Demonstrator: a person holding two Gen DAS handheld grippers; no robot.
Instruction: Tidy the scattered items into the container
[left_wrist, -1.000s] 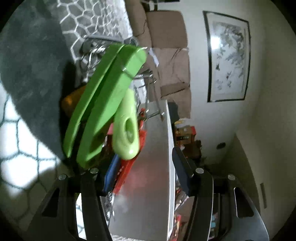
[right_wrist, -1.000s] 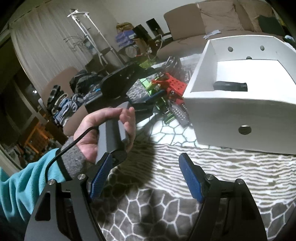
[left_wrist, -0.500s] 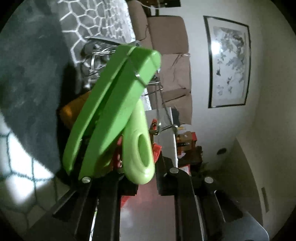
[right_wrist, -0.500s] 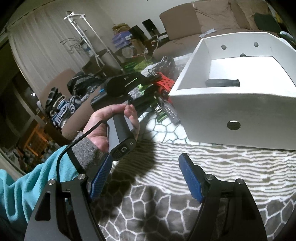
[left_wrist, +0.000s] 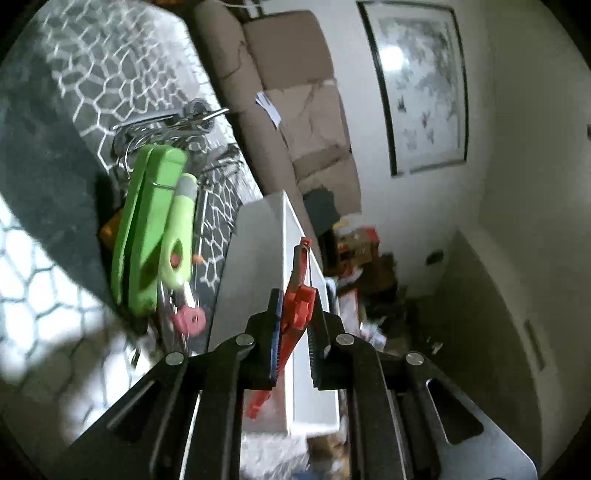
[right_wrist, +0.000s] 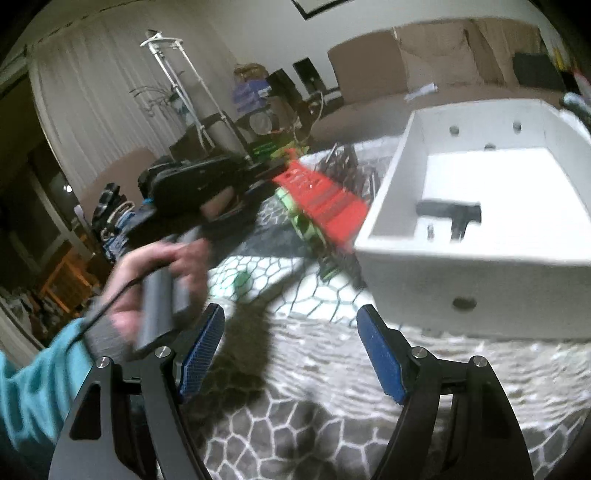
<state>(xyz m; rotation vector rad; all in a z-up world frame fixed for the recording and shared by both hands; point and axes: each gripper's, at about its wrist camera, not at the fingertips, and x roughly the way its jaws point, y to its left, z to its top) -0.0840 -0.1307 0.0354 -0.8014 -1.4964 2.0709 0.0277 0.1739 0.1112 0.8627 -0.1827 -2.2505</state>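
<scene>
My left gripper (left_wrist: 293, 314) is shut on a flat red plastic tool (left_wrist: 297, 306) and holds it in the air beside the white container (left_wrist: 255, 266). In the right wrist view the same red tool (right_wrist: 321, 199) hangs just left of the white container (right_wrist: 472, 266), which holds a black tool (right_wrist: 448, 210). A green tool (left_wrist: 147, 229), a light green handled tool (left_wrist: 179, 240) and metal whisks (left_wrist: 166, 125) lie on the patterned cloth. My right gripper (right_wrist: 291, 350) is open and empty, low over the cloth in front of the container.
A person's hand (right_wrist: 162, 273) in a teal sleeve holds the left gripper's grey handle. A brown sofa (right_wrist: 424, 66) stands behind the table. A small pink item (left_wrist: 190, 319) lies by the container's wall. A framed picture (left_wrist: 417, 85) hangs on the wall.
My left gripper has shut on the red tool and lifted it out of the pile toward the white container. The green tools stayed on the cloth. My right gripper stayed open.
</scene>
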